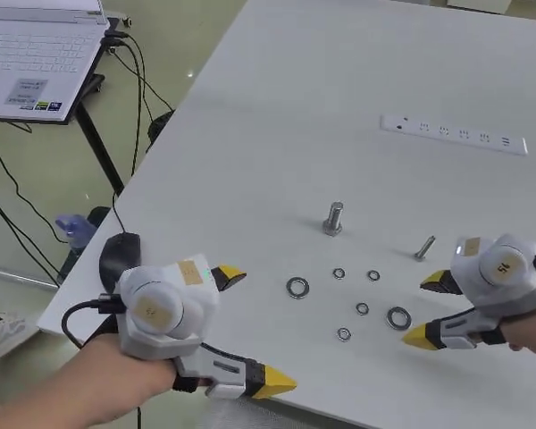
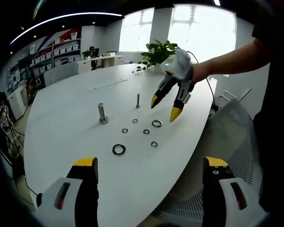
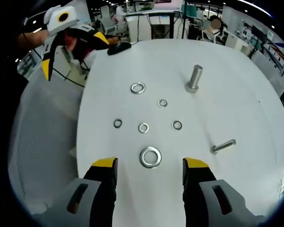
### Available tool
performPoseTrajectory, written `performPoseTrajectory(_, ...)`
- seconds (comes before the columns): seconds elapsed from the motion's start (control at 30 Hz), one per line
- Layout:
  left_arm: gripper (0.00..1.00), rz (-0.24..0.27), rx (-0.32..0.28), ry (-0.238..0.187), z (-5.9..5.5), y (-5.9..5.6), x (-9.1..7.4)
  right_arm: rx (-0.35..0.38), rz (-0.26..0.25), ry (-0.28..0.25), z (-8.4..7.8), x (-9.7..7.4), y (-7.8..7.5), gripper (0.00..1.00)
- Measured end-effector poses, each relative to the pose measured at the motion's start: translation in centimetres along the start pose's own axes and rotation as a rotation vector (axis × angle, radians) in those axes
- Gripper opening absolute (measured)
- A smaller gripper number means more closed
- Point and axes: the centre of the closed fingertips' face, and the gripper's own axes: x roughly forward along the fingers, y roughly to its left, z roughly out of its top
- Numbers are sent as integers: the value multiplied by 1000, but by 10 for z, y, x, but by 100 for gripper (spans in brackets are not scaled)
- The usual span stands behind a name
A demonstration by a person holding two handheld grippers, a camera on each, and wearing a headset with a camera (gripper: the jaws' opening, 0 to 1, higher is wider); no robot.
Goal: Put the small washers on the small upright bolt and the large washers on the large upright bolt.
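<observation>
Six washers lie flat on the white counter [image 1: 277, 107], all apart from both bolts: a large washer [image 1: 297, 287] on the left, a second large washer [image 1: 398, 317] on the right, and four small washers [image 1: 363, 308] scattered between, none touching. Large bolt [image 1: 333, 218] stands upright, head down, just beyond the washers. Small bolt [image 1: 425, 248] sits to its right; it reads upright in the left gripper view and slanted in the other two, so its true stance is uncertain. Left gripper [image 1: 255, 329] hovers at the near-left counter edge, jaws wide apart, empty. Right gripper [image 1: 426, 309] hovers low at the right, jaws apart, empty; the second large washer lies just ahead of its tips, centred between them in the right gripper view, untouched. Power strip [image 1: 453, 134] lies far back. Laptop [image 1: 36, 54] sits off the counter, far left.
</observation>
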Motion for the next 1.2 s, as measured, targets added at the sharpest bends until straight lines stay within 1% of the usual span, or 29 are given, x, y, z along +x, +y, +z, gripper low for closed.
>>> performPoseTrajectory(0.1,91,3,3,0,-1,1,-1,-5,7,28,-2,4,0,55)
performPoseTrajectory(0.2,91,-2,-6,-6,0,1,-1,-27,8,65,-9,8,-3,53)
performPoseTrajectory(0.33,90,-12,-3,-3,-1,-1,0,-29,13,74,-10,12,-4,45)
performPoseTrajectory(0.57,90,-14,-10,-16,-1,0,-2,-55,23,103,-9,21,-4,44)
performPoseTrajectory(0.67,91,-10,0,-18,0,1,-2,-70,17,125,-10,23,-6,42)
performPoseTrajectory(0.77,91,-2,7,-5,-3,3,-3,-71,16,134,-10,26,-7,41)
performPoseTrajectory(0.9,93,15,16,-6,-3,10,-4,-78,19,147,-9,27,-6,39)
performPoseTrajectory(0.97,93,28,31,10,-6,14,-3,-83,21,157,-9,29,-6,39)
performPoseTrajectory(1.07,93,27,40,17,-8,15,-2,-92,23,168,-10,31,-4,37)
performPoseTrajectory(1.13,93,27,41,31,-10,16,0,-102,23,183,-11,33,-4,36)
performPoseTrajectory(1.2,92,25,52,25,-9,16,0,-110,21,191,-12,34,-3,36)
